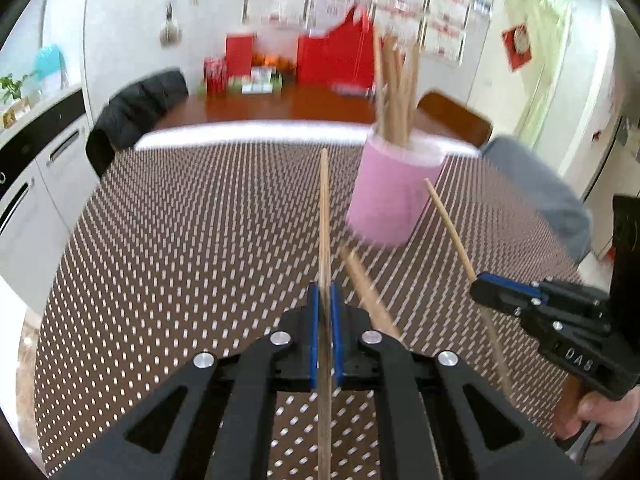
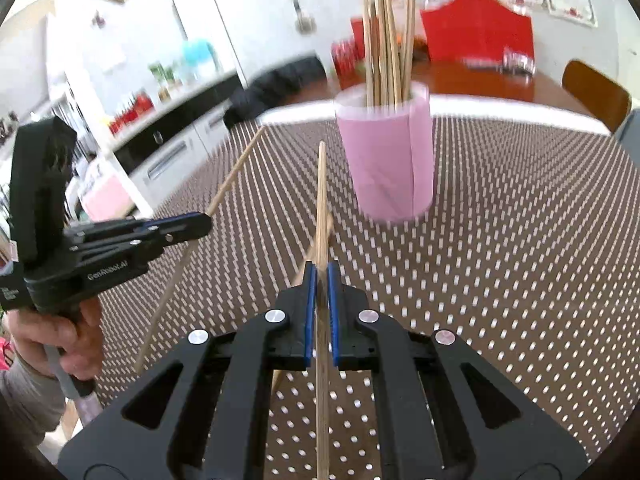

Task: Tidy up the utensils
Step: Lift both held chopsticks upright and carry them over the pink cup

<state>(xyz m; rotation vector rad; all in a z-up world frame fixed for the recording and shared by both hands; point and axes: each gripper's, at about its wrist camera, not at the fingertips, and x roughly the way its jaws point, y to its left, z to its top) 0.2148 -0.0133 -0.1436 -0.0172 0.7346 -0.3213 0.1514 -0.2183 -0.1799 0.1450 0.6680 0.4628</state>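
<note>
A pink cup (image 1: 394, 188) (image 2: 390, 160) stands on the dotted brown tablecloth and holds several wooden chopsticks (image 1: 396, 92) (image 2: 386, 40). My left gripper (image 1: 325, 292) is shut on a chopstick (image 1: 325, 208) that points forward, left of the cup. My right gripper (image 2: 321, 272) is shut on another chopstick (image 2: 321, 200), aimed just left of the cup. Each gripper shows in the other's view: the right one (image 1: 478, 280) with its chopstick (image 1: 448, 228), the left one (image 2: 204, 222) with its chopstick (image 2: 236, 172). One more chopstick (image 1: 366, 288) (image 2: 312, 248) lies on the cloth below the grippers.
The tablecloth (image 1: 200, 220) covers a round table. Behind it stand a dark wood table (image 1: 280, 104) with red boxes and bags, a black jacket on a chair (image 1: 136, 108), and a grey chair (image 1: 536, 188) at the right. White cabinets (image 1: 36, 184) run along the left.
</note>
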